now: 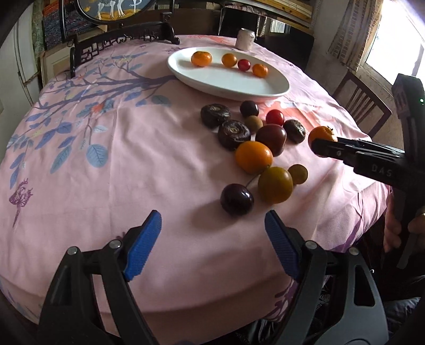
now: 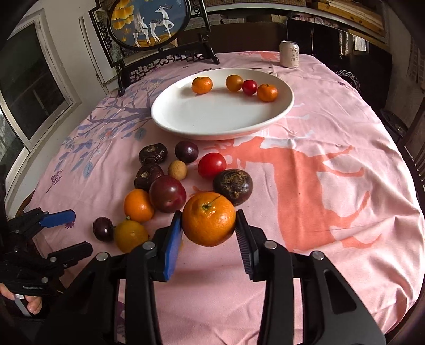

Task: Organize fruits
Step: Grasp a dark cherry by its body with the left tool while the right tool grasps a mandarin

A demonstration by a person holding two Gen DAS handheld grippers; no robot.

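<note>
- The right tool [image 2: 209, 229] grips a mandarin [image 2: 208, 219] between its two pads, stem end up, at the near edge of the loose fruit.
- The left tool [image 1: 212, 244] stands spread wide with nothing between its blue pads [image 1: 143, 245], over bare pink cloth at the near side of the bench [image 1: 79, 185].
- Just beyond the left tool lie a dark plum [image 1: 237, 199], a yellow-green fruit [image 1: 275, 185] and a smaller brownish one [image 1: 298, 173] touching it.
- Farther in, a loose cluster sits on the cloth: an orange [image 1: 253, 157] against a large dark red plum [image 1: 271, 139], three dark wrinkled fruits [image 1: 234, 134], a small tan round fruit [image 1: 253, 123], a red tomato [image 1: 275, 117] and another dark plum [image 1: 249, 108].
- Behind the cluster is a white oval plate [image 2: 207, 124]. Along its far side it holds four pieces in a row: a mandarin on the left [image 2: 202, 85], a yellow-orange fruit [image 2: 234, 82], a small red tomato [image 2: 249, 87] touching it, and another mandarin on the right [image 2: 267, 92].
- At the far edge of the bench stands a drink can [image 2: 289, 54], upright, with a round deer picture on a dark stand [image 2: 150, 22] to its left.
</note>
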